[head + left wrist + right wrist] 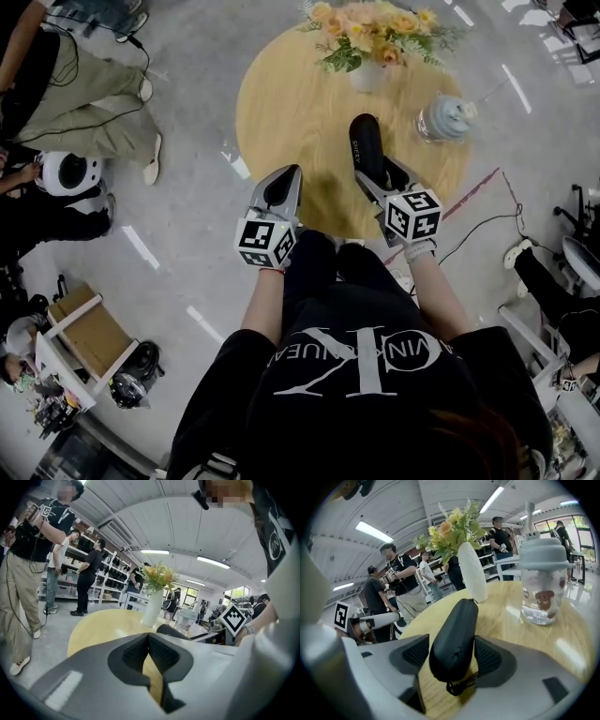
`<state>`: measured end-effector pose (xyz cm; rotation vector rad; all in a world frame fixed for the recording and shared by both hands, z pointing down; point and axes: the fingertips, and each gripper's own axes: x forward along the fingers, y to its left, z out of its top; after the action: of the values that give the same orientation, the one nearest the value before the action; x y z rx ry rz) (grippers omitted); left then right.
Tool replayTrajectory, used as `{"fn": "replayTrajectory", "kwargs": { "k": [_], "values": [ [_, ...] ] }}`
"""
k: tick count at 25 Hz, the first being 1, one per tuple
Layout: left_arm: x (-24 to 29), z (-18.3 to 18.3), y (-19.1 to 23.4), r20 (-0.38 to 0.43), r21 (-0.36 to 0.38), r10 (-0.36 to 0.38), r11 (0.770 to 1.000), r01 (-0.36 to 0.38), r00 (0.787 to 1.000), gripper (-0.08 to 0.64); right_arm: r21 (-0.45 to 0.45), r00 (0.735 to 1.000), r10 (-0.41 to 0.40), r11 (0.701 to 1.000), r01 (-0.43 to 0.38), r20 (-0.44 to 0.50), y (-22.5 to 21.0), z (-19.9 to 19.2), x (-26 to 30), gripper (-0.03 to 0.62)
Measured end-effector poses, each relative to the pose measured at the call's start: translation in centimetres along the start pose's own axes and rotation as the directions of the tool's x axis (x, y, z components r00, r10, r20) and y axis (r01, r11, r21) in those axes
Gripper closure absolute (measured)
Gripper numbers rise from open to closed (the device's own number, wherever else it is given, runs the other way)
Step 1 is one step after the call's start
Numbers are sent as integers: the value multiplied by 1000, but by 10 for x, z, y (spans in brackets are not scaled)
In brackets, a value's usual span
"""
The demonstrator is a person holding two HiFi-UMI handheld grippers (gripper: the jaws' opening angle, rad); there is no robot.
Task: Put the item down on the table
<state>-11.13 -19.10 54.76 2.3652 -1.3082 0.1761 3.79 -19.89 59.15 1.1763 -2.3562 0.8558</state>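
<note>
A long black zip case (366,145) is clamped between the pads of my right gripper (378,178), over the near middle of the round wooden table (291,103). In the right gripper view the black case (452,639) points away from me toward the vase, above the tabletop (506,620), with the right gripper (451,657) shut on its near end. I cannot tell whether it touches the wood. My left gripper (279,187) hovers at the table's near left edge. Seen in its own view, the left gripper (149,651) is shut with nothing in it.
A white vase of flowers (367,75) stands at the table's far side. A clear cup with a grey lid (442,119) sits at the right. People stand on the floor at the left (84,103). A cardboard box (89,333) lies lower left, and cables (487,220) run along the right.
</note>
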Motion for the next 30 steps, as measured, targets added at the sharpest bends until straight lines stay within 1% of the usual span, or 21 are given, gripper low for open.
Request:
{"fn": "replayTrajectory", "kwargs": {
  "k": [6, 16, 23, 27, 28, 29, 30],
  "values": [
    [-2, 4, 0, 10, 1, 7, 1000, -7, 1000, 548, 4, 1000, -14, 1000, 14, 19, -6, 6, -5, 318],
    [-2, 10, -8, 22, 8, -3, 1000, 3, 1000, 548, 6, 997, -32, 999, 32, 64, -11, 19, -21, 313],
    [-2, 16, -14, 36, 20, -10, 1000, 9, 999, 549, 0, 994, -26, 1000, 26, 105, -12, 28, -32, 313],
    [-6, 18, -18, 39, 25, -8, 1000, 7, 999, 548, -25, 990, -19, 999, 22, 140, -7, 35, -41, 316],
    [-7, 19, -18, 41, 27, -7, 1000, 5, 999, 548, -34, 989, -17, 999, 22, 147, -6, 37, -43, 323],
    [-8, 20, -18, 45, 29, -5, 1000, 3, 999, 548, -41, 988, -16, 999, 23, 155, -4, 38, -45, 349],
    [-9, 21, -18, 49, 31, -3, 1000, 1, 999, 548, -48, 987, -18, 999, 26, 162, -3, 40, -47, 391]
  ]
}}
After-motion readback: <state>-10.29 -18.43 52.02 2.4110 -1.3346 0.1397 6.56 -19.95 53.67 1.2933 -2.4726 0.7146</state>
